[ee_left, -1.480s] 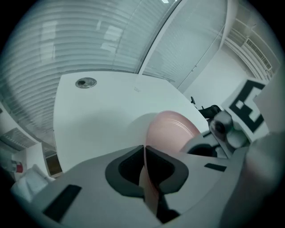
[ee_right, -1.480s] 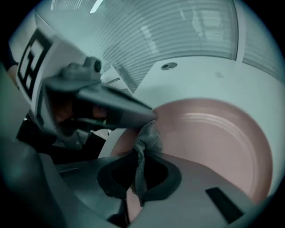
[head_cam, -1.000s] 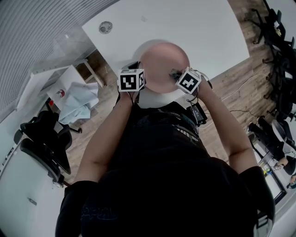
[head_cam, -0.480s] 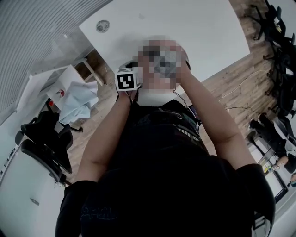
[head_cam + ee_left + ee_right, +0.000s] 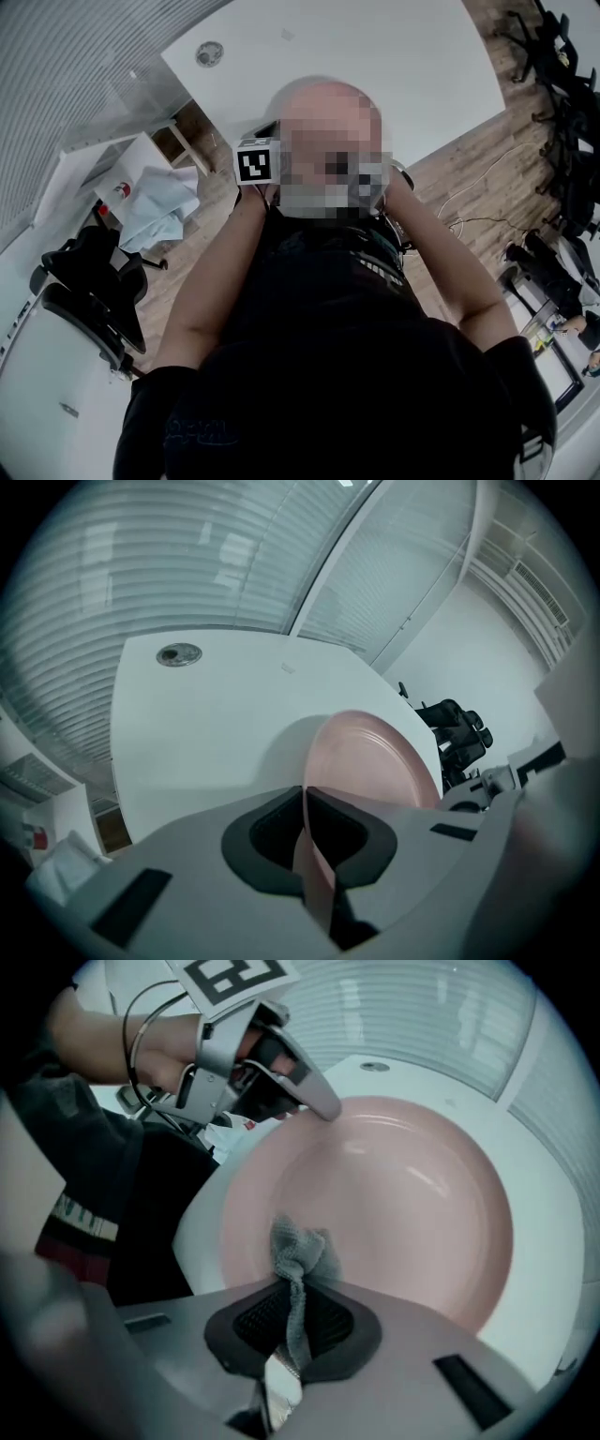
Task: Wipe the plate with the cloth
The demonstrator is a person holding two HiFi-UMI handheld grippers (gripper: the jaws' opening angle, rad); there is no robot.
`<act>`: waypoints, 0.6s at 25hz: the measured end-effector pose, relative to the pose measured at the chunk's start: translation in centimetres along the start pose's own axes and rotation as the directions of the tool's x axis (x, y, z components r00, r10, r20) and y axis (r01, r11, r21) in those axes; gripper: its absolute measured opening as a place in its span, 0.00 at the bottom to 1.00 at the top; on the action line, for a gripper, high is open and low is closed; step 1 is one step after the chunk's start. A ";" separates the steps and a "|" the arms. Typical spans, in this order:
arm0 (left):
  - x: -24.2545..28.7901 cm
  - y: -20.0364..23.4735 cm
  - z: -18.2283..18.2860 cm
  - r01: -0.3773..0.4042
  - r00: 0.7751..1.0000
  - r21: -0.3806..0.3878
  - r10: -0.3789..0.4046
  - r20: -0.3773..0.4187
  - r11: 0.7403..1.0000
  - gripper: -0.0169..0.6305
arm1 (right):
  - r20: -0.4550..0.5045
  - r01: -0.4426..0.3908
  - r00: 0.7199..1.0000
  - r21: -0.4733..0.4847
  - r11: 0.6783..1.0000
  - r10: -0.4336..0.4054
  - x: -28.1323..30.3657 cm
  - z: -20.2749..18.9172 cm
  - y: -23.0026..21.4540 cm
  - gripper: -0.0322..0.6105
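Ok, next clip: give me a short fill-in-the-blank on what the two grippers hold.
1. The left gripper is shut on the pink plate's ____.
2. The right gripper is shut on a grey ____.
3. The table is ____.
Missing: rim; cloth; white.

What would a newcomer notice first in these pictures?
The big pink plate, gripped by its rim in the left hand-held gripper above a white table. Then the grey cloth bunched in the right hand-held gripper, lying against the plate's near edge.
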State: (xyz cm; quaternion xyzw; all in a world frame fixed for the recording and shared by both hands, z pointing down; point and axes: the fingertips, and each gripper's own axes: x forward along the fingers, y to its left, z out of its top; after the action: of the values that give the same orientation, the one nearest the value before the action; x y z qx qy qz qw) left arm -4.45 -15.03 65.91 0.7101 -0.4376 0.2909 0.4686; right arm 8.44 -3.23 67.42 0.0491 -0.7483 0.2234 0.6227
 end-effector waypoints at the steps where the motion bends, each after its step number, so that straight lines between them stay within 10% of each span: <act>1: 0.0 0.0 0.0 0.001 1.000 0.004 -0.001 -0.003 1.000 0.07 | -0.012 0.024 1.000 0.017 1.000 -0.024 -0.4 -0.9 -1.3 0.10; 8: 0.1 0.0 0.1 -0.004 1.000 0.035 0.004 -0.008 0.999 0.07 | 0.059 0.290 0.952 0.145 0.946 -0.301 -3.6 2.1 -13.4 0.10; 15: 0.1 0.1 0.2 -0.006 1.000 -0.028 0.006 0.008 1.000 0.07 | 0.200 0.253 0.945 0.052 0.966 -0.258 -2.0 10.8 -9.9 0.10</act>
State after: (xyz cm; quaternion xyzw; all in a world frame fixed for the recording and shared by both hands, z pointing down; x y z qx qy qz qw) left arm -4.46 -15.25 65.98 0.7034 -0.4455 0.2835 0.4758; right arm 2.59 -16.79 66.85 0.1762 -0.7928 0.1441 0.5654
